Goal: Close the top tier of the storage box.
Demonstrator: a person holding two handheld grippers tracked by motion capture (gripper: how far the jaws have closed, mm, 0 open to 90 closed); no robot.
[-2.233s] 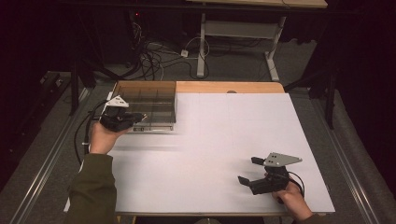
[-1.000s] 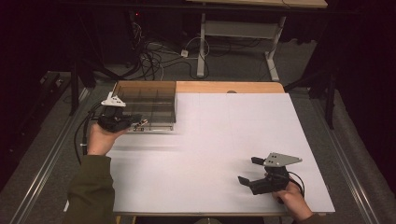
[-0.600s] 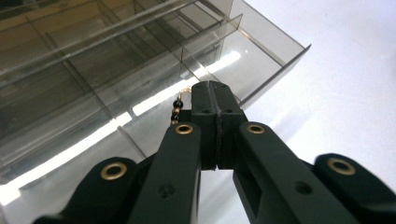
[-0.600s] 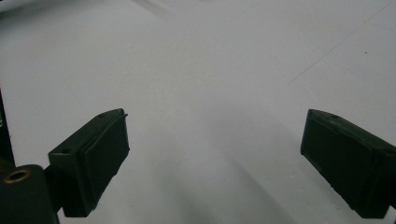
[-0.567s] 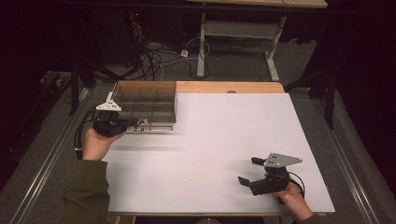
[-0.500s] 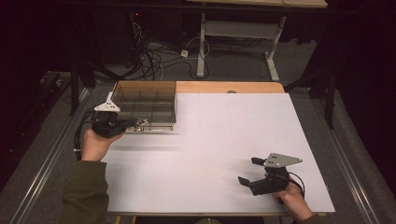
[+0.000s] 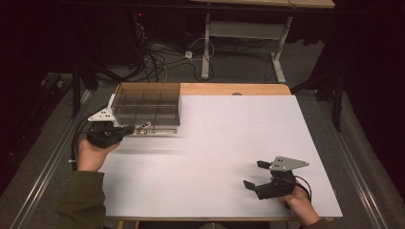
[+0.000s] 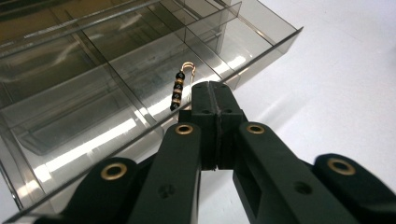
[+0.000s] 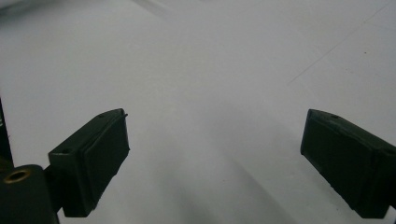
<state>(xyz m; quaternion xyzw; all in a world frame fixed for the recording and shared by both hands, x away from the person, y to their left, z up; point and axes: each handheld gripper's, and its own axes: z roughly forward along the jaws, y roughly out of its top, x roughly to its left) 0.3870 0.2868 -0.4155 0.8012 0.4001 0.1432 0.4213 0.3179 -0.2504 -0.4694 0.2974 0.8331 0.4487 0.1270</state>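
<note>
A clear plastic compartment box (image 7: 148, 107) stands at the table's far left, and its front wall (image 8: 261, 56) runs across the left gripper view. My left gripper (image 7: 128, 129) is shut at the box's front left corner, tips (image 8: 208, 88) pressed together. A short string of black beads on a gold wire hook (image 8: 179, 88) sits just beyond and left of those tips, over a front compartment. I cannot tell whether the jaws pinch its wire. My right gripper (image 7: 254, 175) rests open near the table's front right, with bare white surface between its pads (image 9: 100, 154).
The table has a white top (image 7: 229, 138) with a wooden strip (image 7: 234, 88) along its far edge. Cables (image 7: 157, 52) and a desk frame (image 7: 239, 33) lie on the floor beyond. Metal rails (image 7: 52, 157) run along both sides of the table.
My left gripper has drawn back to the left and slightly toward the person, from over the box's front edge to its front left corner. The right gripper has stayed put.
</note>
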